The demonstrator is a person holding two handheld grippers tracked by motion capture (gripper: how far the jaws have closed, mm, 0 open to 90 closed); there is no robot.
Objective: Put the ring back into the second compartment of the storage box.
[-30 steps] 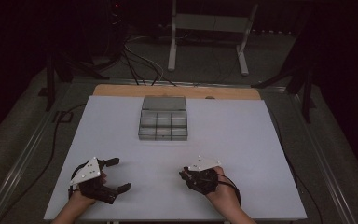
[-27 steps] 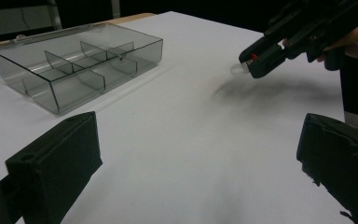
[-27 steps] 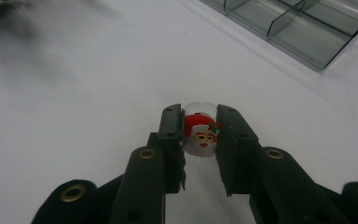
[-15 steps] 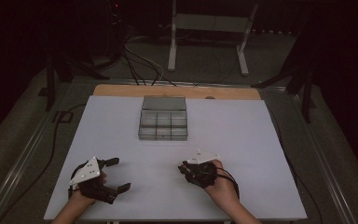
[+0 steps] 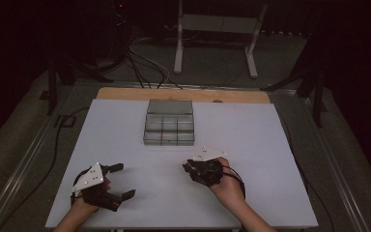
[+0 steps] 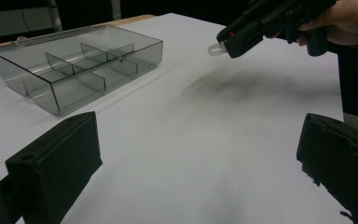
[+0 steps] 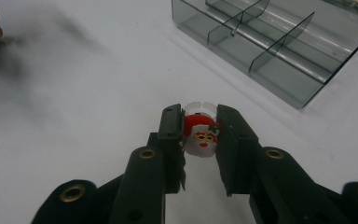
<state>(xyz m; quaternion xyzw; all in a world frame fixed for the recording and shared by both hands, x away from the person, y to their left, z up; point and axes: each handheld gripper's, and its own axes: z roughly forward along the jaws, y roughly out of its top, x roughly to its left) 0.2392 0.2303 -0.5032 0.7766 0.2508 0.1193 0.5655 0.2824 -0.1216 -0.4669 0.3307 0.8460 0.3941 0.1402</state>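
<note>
The left tongs [image 5: 121, 181] rest at about 7 o'clock on the white surface [image 5: 251, 145], near its front edge, jaws spread wide with nothing between them; the left gripper view looks out between those two black jaws over bare sheet. The right tongs [image 5: 189, 169], at about 5 o'clock, are clamped on a small white ring with a Santa face [image 7: 200, 133]. In the right gripper view the ring sits squarely between the two pads, and in the left gripper view its white edge pokes out of the jaw tips above a dark shadow, so it is off the surface.

Since a second ago the right hand [image 5: 229, 186] has slid forward and a little up, from the front edge toward 12 o'clock, while the left has stayed put. That reads as a carry begun: the ring is in hand and heading for the clear compartment box [image 5: 170, 129], which stands open at 12 o'clock, well apart from both tongs.

The run between hand and box is bare sheet. The box's near wall is the first edge to clear, then its thin dividers. To 3 and 9 o'clock the surface lies free out to its edges.
</note>
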